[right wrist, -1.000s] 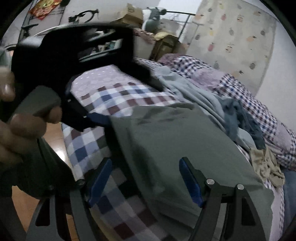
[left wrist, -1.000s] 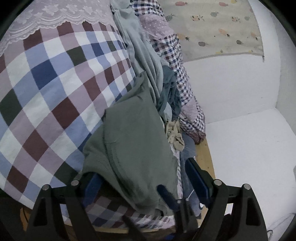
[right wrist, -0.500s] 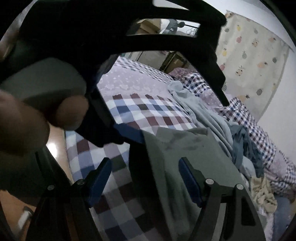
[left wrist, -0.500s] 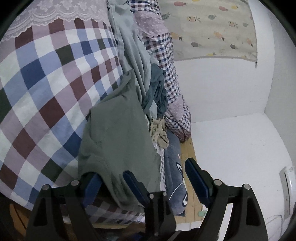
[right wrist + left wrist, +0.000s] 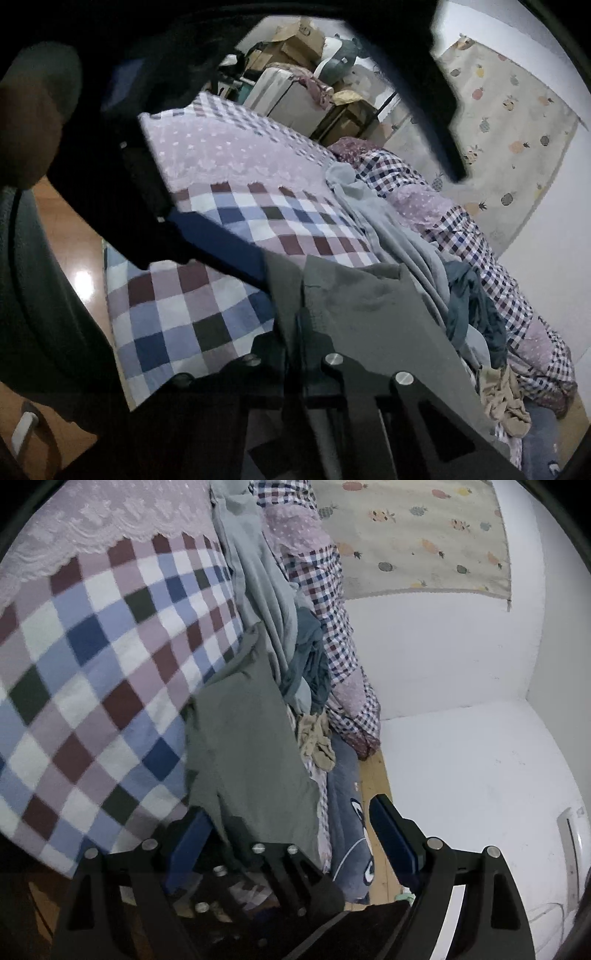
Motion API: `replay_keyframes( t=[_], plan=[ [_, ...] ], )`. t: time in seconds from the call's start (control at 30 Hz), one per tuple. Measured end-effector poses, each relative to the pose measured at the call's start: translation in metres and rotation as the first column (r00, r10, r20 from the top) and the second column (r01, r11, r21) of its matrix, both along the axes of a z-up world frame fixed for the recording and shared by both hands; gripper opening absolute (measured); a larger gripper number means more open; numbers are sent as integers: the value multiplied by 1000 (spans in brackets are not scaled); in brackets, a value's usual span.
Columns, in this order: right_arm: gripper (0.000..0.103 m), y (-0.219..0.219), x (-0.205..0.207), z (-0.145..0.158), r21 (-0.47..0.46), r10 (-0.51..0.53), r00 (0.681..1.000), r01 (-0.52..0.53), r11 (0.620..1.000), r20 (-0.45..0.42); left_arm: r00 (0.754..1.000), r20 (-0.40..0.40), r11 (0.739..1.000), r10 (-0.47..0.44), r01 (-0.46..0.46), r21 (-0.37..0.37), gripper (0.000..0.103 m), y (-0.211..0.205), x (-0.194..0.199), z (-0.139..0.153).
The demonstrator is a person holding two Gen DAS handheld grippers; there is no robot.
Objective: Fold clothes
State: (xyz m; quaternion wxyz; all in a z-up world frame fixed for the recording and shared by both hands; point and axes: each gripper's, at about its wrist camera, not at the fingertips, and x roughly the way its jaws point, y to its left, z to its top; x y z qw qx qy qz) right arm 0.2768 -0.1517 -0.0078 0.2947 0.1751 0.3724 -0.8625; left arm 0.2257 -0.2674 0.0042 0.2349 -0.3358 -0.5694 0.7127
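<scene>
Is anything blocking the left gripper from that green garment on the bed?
Only the right gripper: it sits between the open fingers of the left gripper, shut on the near edge of the green garment. Nothing else visible lies between them.

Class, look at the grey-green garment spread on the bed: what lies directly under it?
Around the grey-green garment the checked blanket shows, running beneath it. Whatever else lies under the garment is covered and cannot be seen.
</scene>
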Motion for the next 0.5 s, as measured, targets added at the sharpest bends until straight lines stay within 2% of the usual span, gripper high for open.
replay_keyframes(
  t=[0.1, 0.17, 0.23, 0.3, 0.4, 0.5],
  plan=[
    [4, 3, 0, 8, -36, 1, 1000, 0, 999, 17, 999, -9, 999, 31, -31, 7, 87, -7, 9, 3],
    [2, 6, -1, 12, -61, -7, 999, 9, 998, 34, 994, -27, 994, 102, -103, -42, 87, -16, 20, 10],
    [2, 8, -2, 17, -82, -10, 999, 14, 997, 52, 984, -69, 985, 166, -169, -37, 87, -27, 31, 16],
    [2, 11, -2, 22, -102, -10, 998, 16, 995, 60, 984, -56, 984, 169, -172, -42, 87, -29, 30, 14],
    [2, 12, 2, 27, -117, -2, 998, 8, 993, 57, 991, 34, 989, 126, -123, -77, 87, -18, 15, -2],
    [2, 11, 7, 28, -117, 14, 998, -7, 993, 58, 996, 51, 994, 80, -76, -77, 87, -5, -1, -9]
  ],
)
